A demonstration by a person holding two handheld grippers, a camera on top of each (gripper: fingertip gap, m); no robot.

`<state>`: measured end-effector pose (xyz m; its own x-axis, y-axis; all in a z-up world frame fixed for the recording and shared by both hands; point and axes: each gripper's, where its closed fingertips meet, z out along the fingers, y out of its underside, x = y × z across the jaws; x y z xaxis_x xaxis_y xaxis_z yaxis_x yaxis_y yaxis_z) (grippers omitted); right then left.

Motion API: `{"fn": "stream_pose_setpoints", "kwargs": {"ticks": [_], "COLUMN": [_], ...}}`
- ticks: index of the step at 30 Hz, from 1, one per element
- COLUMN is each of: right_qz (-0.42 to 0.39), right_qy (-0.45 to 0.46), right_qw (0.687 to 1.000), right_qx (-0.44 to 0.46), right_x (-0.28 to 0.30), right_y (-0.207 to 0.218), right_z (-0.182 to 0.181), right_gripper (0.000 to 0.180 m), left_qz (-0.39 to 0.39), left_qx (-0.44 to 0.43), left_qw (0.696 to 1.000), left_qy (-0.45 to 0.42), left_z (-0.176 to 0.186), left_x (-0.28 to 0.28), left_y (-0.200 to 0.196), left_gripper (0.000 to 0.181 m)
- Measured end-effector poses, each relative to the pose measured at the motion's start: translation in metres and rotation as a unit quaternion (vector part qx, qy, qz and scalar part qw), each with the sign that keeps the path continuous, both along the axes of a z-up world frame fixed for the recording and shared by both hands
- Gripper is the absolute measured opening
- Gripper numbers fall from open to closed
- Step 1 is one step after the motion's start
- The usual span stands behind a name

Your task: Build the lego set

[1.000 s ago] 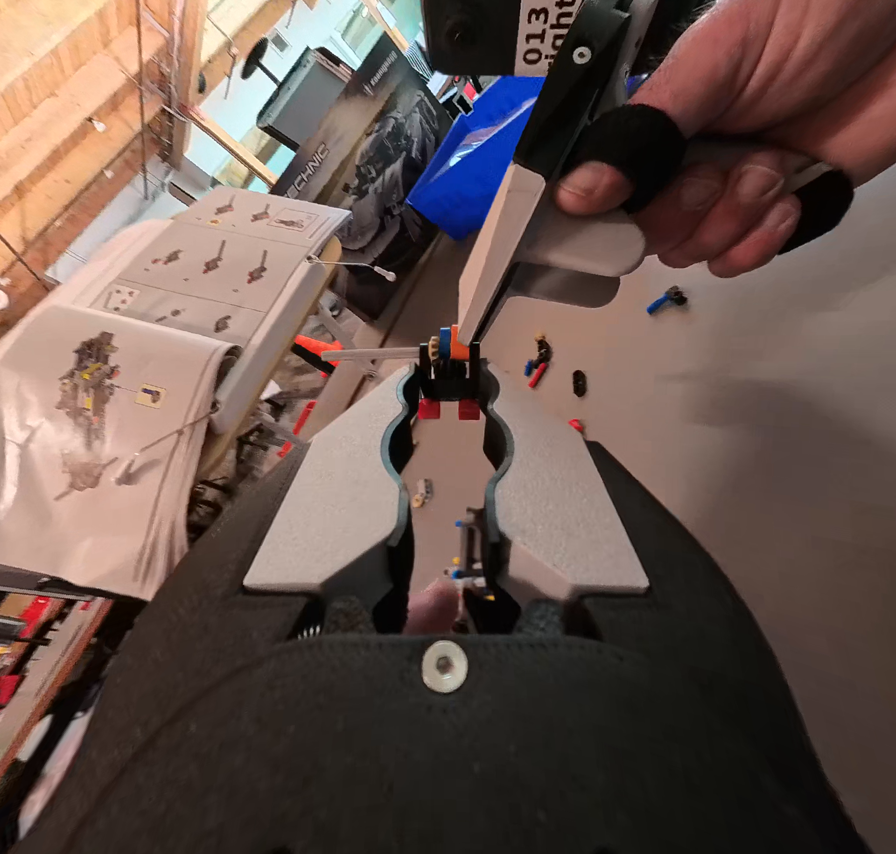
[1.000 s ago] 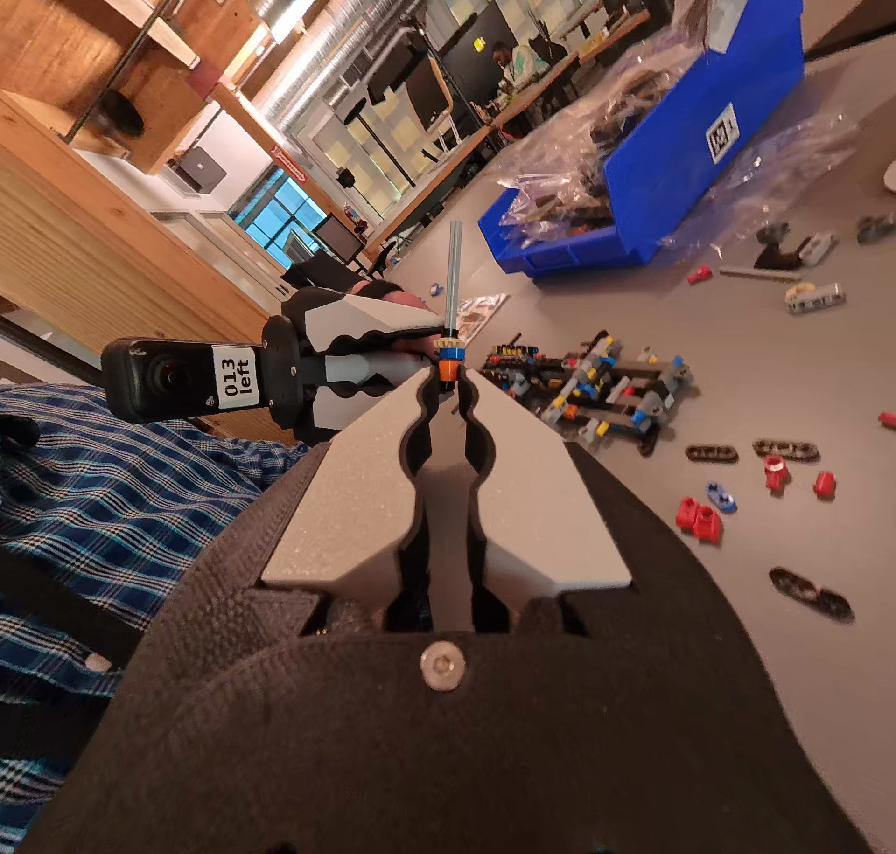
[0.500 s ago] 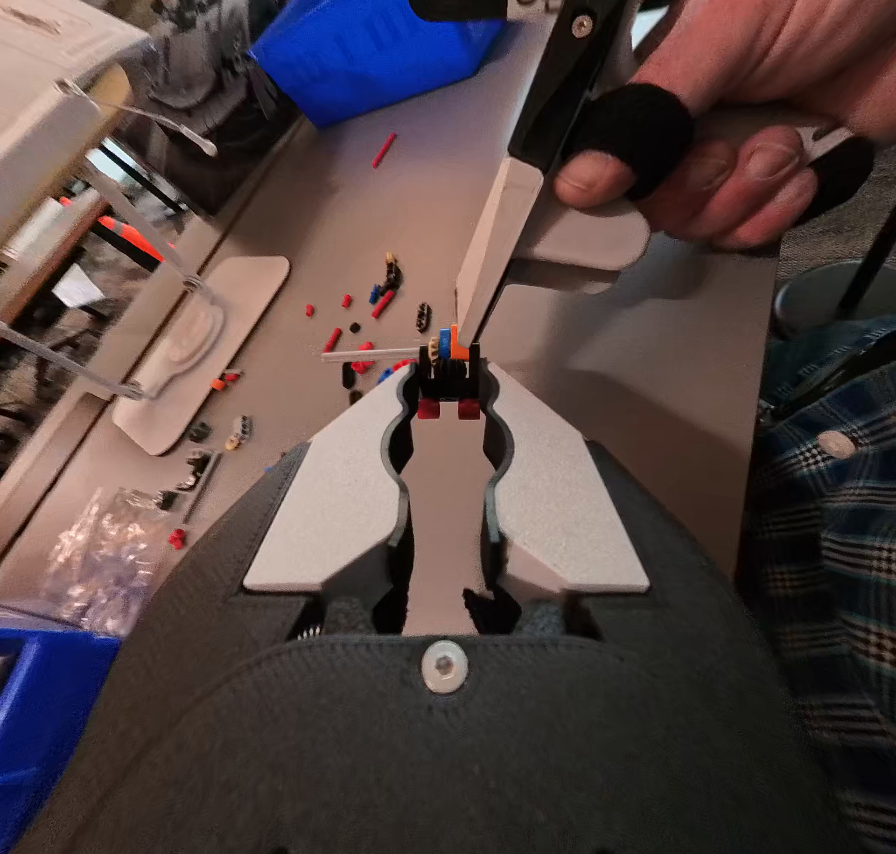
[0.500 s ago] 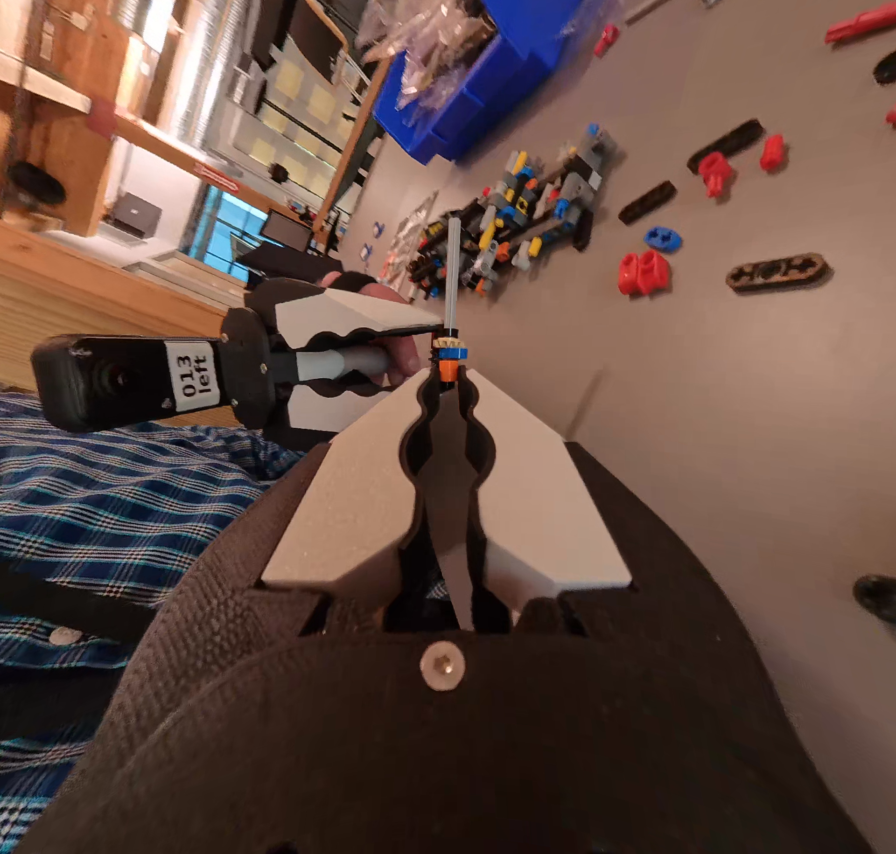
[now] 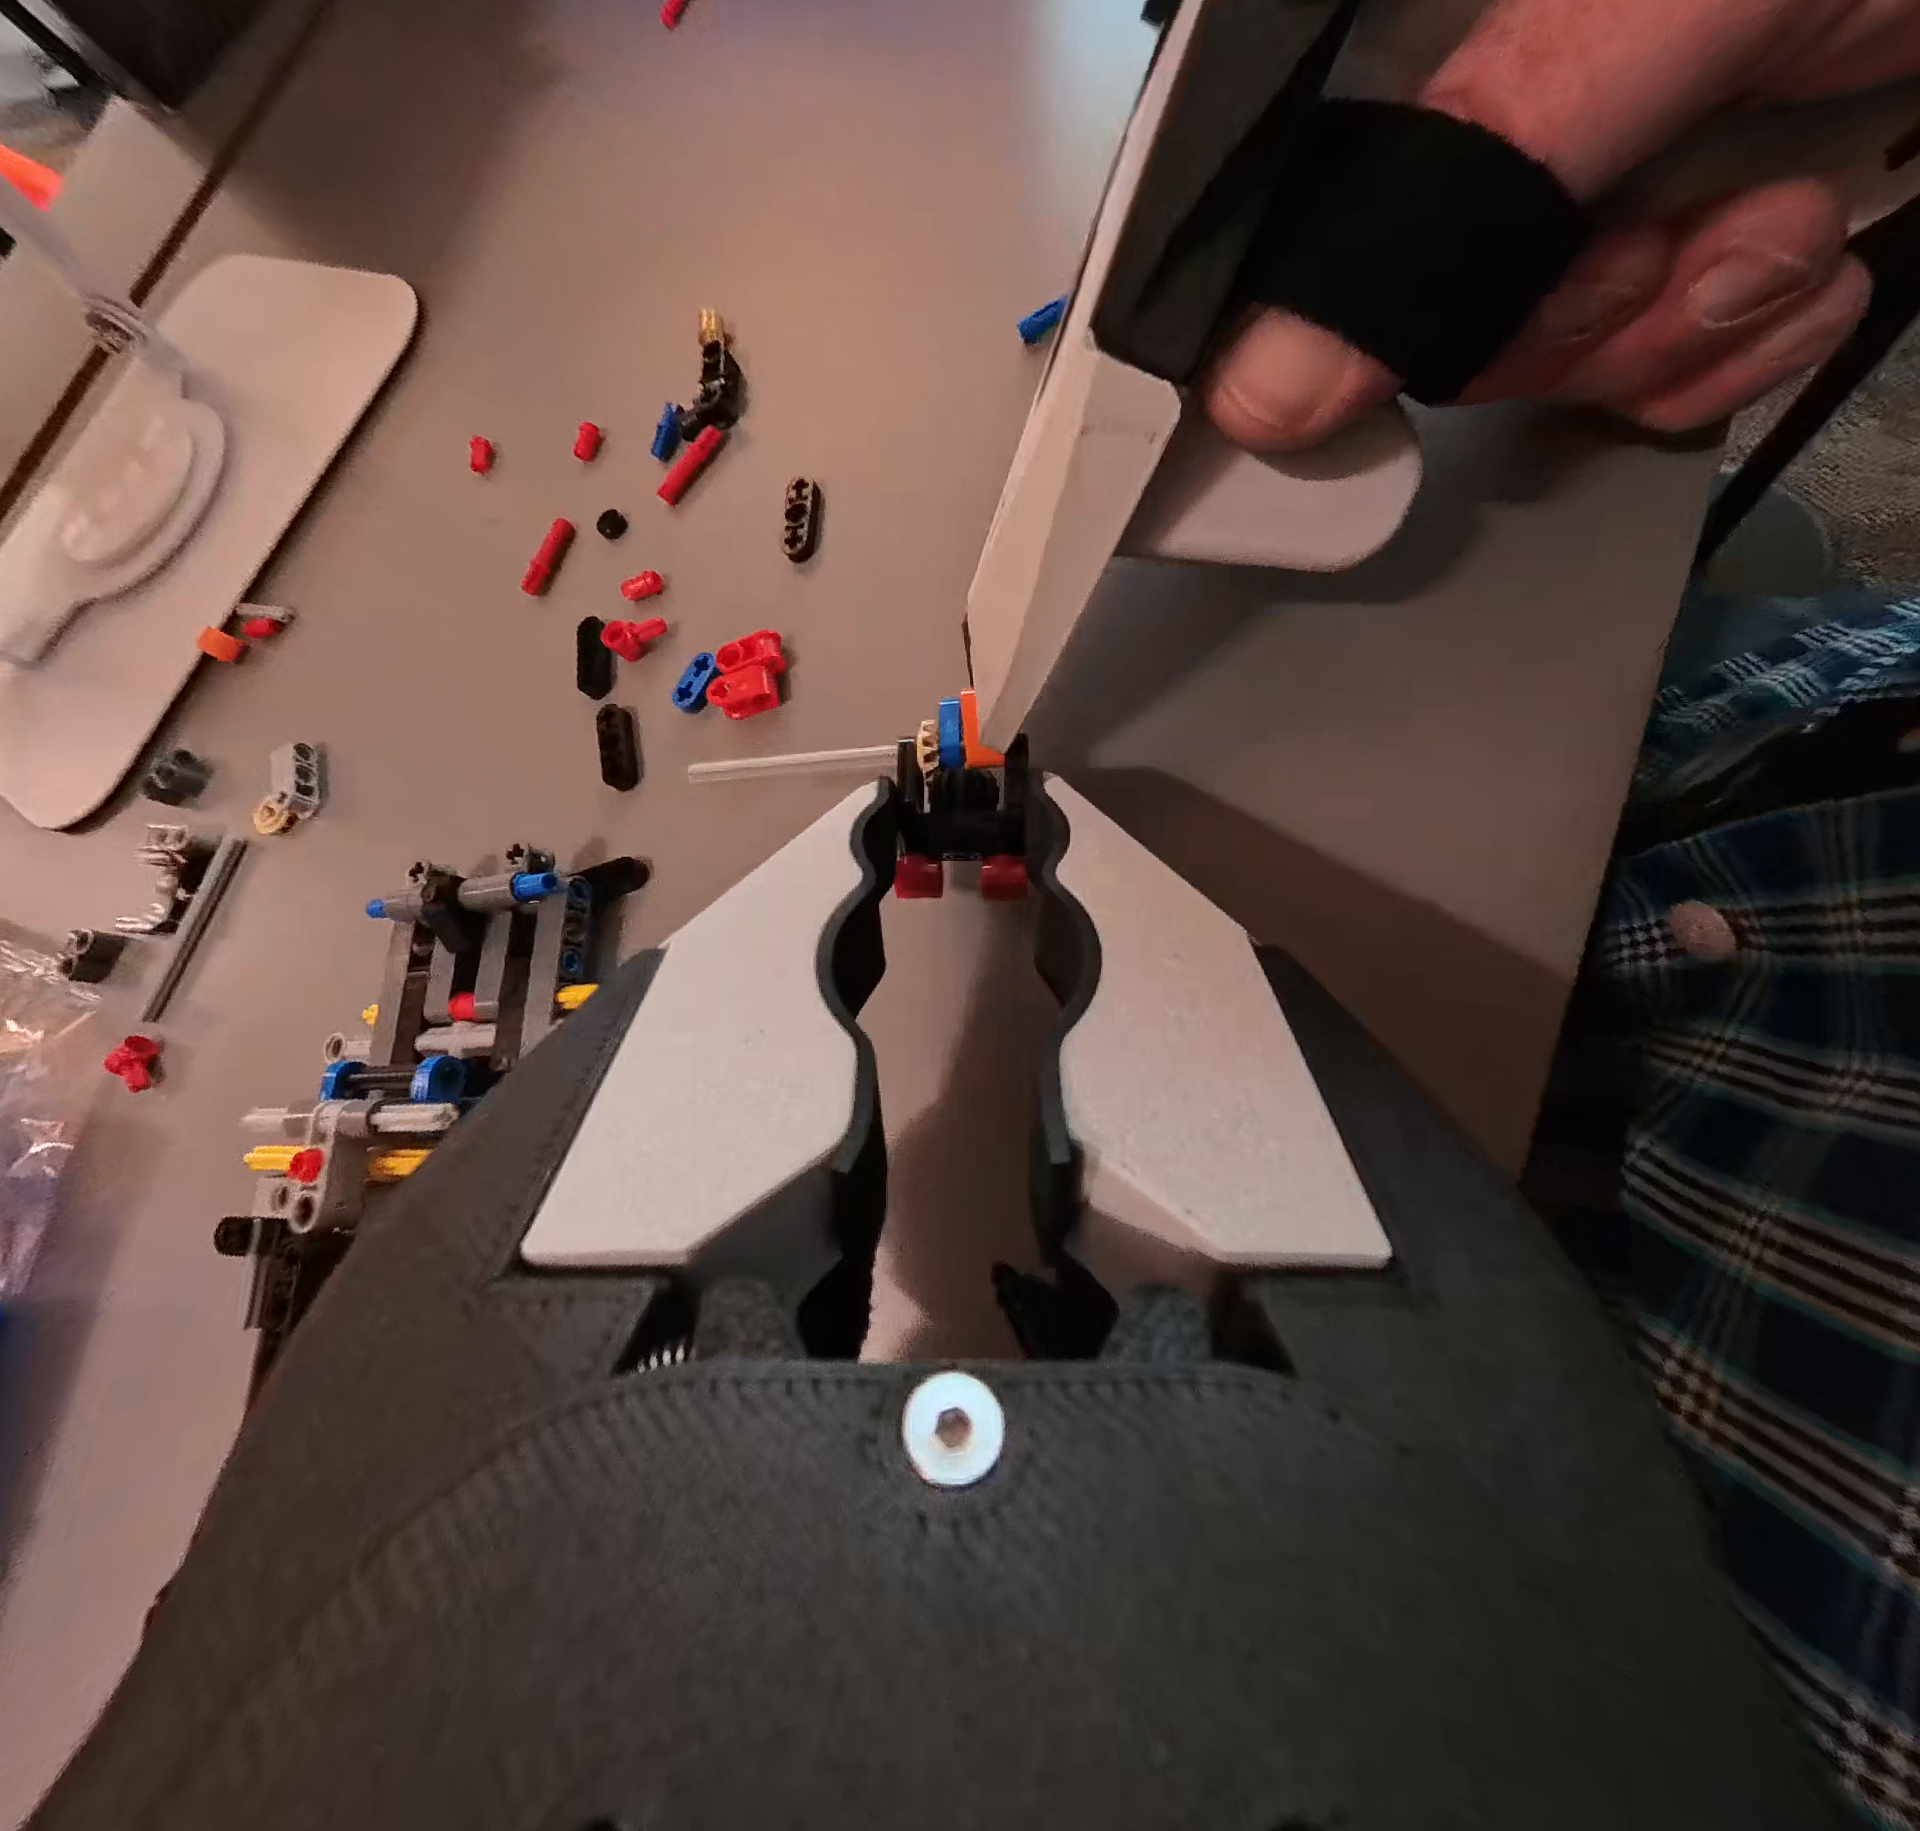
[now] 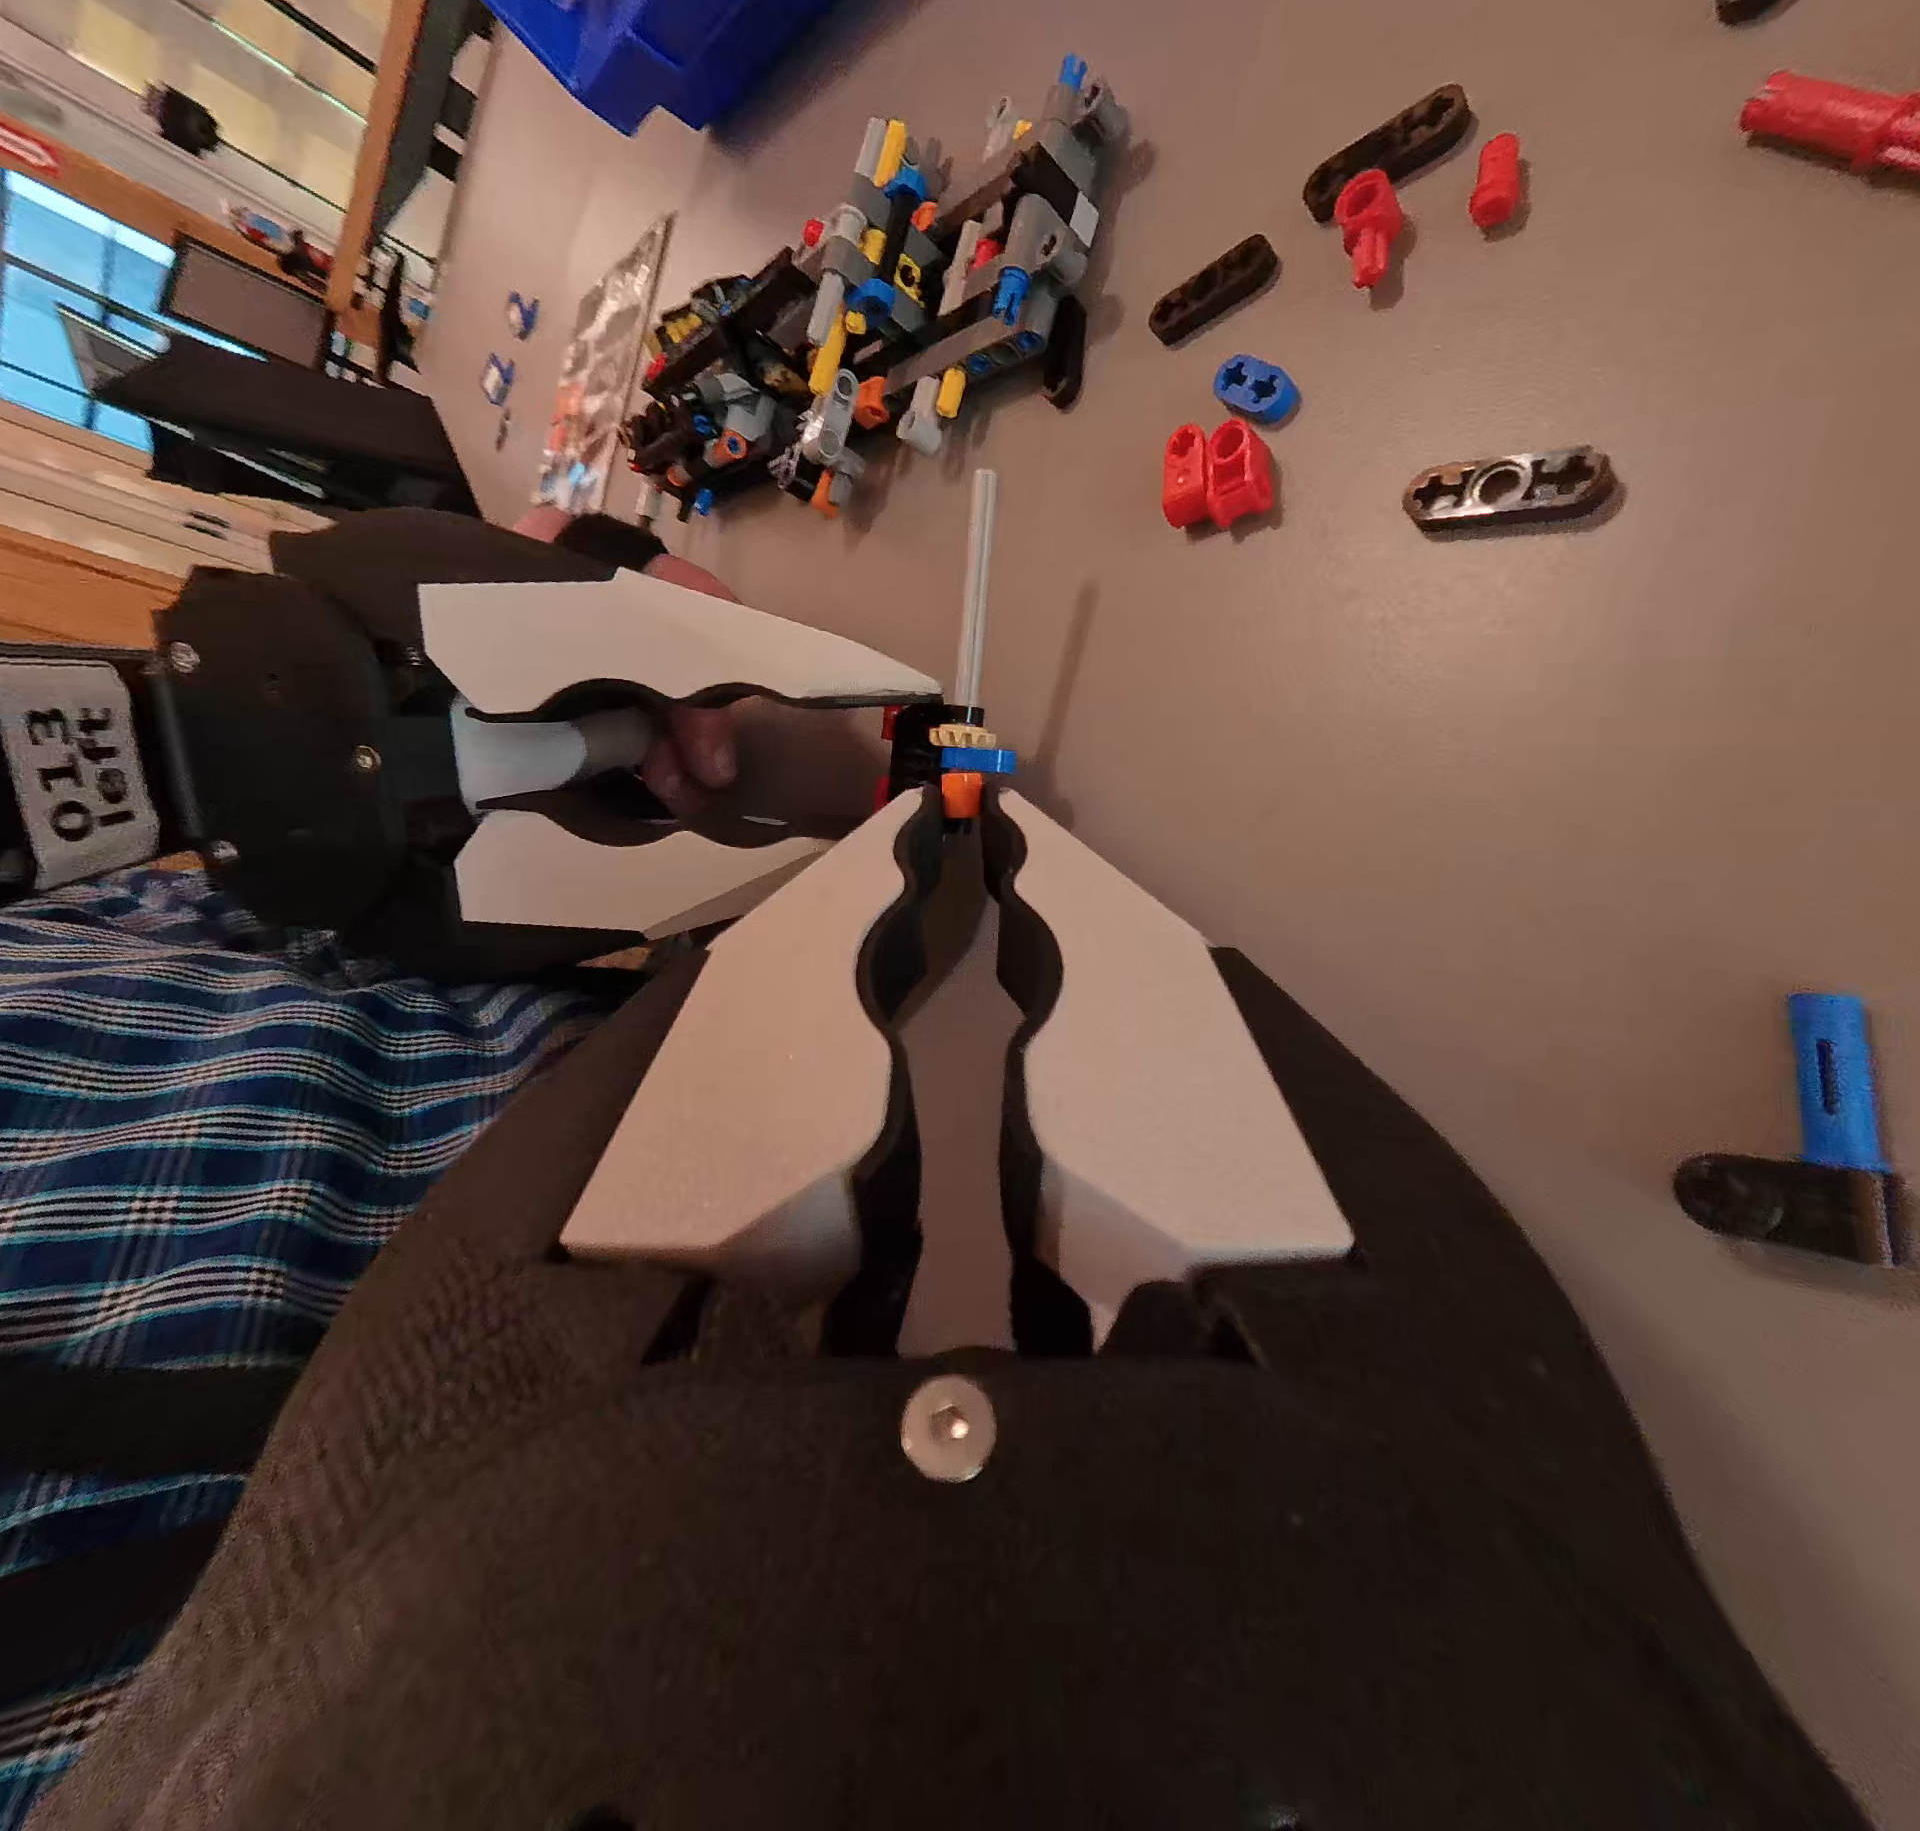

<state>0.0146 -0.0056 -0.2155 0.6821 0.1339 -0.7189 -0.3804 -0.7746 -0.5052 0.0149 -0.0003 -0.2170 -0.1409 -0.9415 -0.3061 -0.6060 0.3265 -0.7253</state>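
Observation:
My left gripper [image 5: 961,794] is shut on a small black lego frame [image 5: 961,820] with two red pins [image 5: 920,877] at its near side. A grey axle [image 5: 790,765] runs through it, carrying a tan gear, a blue piece [image 5: 948,732] and an orange bush. My right gripper [image 6: 961,810] is shut on the orange bush end [image 6: 961,799] of that axle [image 6: 977,586]; it also shows in the left wrist view [image 5: 1049,576], coming down from above. The left gripper shows in the right wrist view [image 6: 686,732], at the left. The larger lego assembly [image 6: 883,306] lies on the grey table.
Loose red, blue and black lego parts [image 5: 743,675] lie scattered on the table [image 5: 1247,846]. A blue bin [image 6: 665,5] stands at the far end. A grey stand base [image 5: 197,493] sits at left. A blue pin with a black connector [image 6: 1829,1147] lies at right. A plaid sleeve [image 6: 208,1054] is close by.
Both grippers, still holding the small assembly together, have tilted down toward the table. The booklet and box have left the view; the table and loose parts fill it.

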Motion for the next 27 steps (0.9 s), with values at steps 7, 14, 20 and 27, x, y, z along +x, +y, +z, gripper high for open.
{"fn": "stream_pose_setpoints", "kwargs": {"ticks": [7, 14, 20, 27], "right_qz": [-0.002, -0.003, -0.006, 0.002], "right_qy": [-0.051, -0.065, -0.076, -0.099], "right_qw": [0.999, 0.998, 0.997, 0.995], "right_qx": [-0.012, -0.009, -0.006, 0.003], "right_x": [0.000, 0.000, 0.000, -0.003], "right_y": [0.000, 0.000, 0.001, 0.001], "right_z": [-0.009, -0.010, -0.010, -0.010], "right_gripper": [0.004, 0.004, 0.004, 0.004], "left_qz": [0.006, -0.004, -0.006, -0.013], "left_qx": [-0.026, -0.059, -0.064, -0.012], "left_qw": [0.999, 0.998, 0.998, 1.000], "left_qy": [0.022, 0.002, 0.002, 0.024], "left_z": [-0.008, -0.001, 0.002, 0.000], "left_x": [-0.001, -0.004, -0.008, -0.005], "left_y": [-0.001, -0.006, 0.002, 0.022], "left_gripper": [0.023, 0.039, 0.060, 0.096]}}
